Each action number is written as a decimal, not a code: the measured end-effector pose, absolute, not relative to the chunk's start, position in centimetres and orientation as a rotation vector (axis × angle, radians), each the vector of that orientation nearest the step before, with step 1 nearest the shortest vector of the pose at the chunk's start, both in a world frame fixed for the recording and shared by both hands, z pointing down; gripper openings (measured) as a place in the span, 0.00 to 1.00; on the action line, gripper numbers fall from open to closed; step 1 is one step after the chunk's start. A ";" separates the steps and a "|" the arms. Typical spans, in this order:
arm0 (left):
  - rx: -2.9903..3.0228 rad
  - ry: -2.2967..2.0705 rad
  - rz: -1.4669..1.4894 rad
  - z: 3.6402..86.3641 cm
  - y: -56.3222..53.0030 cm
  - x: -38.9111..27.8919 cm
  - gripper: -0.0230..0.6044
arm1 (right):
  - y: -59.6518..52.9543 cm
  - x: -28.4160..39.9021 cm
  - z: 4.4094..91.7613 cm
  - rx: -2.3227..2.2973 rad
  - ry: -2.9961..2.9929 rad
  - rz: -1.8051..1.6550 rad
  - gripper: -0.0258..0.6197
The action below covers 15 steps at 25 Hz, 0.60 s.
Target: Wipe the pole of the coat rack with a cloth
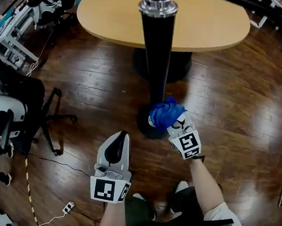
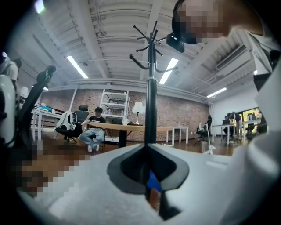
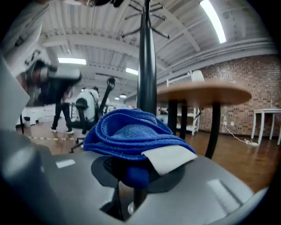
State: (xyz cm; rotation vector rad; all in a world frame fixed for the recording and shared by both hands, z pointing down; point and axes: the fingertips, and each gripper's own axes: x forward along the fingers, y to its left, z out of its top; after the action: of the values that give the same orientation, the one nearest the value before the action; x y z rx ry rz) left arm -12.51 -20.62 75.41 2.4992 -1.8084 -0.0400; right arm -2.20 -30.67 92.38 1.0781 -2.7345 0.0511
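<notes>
The black pole [image 1: 156, 57] of the coat rack rises from a round base on the wooden floor; it also stands in the left gripper view [image 2: 150, 105] and the right gripper view [image 3: 147, 66]. My right gripper [image 1: 172, 122] is shut on a bunched blue cloth [image 1: 166, 112], which presses against the lower pole just above the base. In the right gripper view the cloth [image 3: 129, 136] fills the jaws, with a white label showing. My left gripper [image 1: 117, 147] hangs shut and empty in front of the pole, a little short of the base.
A round wooden table [image 1: 199, 26] stands just behind the rack. An office chair [image 1: 11, 117] with a black wheeled base is at the left. A cable and striped tape [image 1: 29, 193] lie on the floor at lower left. A person sits at a far table [image 2: 94, 127].
</notes>
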 end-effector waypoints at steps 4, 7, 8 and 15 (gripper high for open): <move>2.513 -1.807 -0.002 84.1 -19.9 -14.8 0.06 | -29.8 -4.5 117.4 0.997 -2.546 0.357 0.19; 2.481 -1.853 -0.013 88.9 -20.2 -16.0 0.06 | -29.5 -4.1 128.6 1.006 -2.456 0.463 0.19; 2.479 -1.868 -0.014 89.8 -20.2 -16.6 0.06 | -28.9 -4.5 131.3 1.023 -2.440 0.494 0.19; 2.424 -1.969 -0.055 92.1 -18.8 -19.2 0.06 | -29.2 -12.7 118.4 1.075 -2.679 0.192 0.19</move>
State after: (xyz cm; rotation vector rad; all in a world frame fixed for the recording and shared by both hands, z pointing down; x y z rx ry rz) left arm -19.15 -18.85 92.11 2.4240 -1.9686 -0.0554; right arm -12.71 -29.20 118.44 1.0755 -2.6795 0.1923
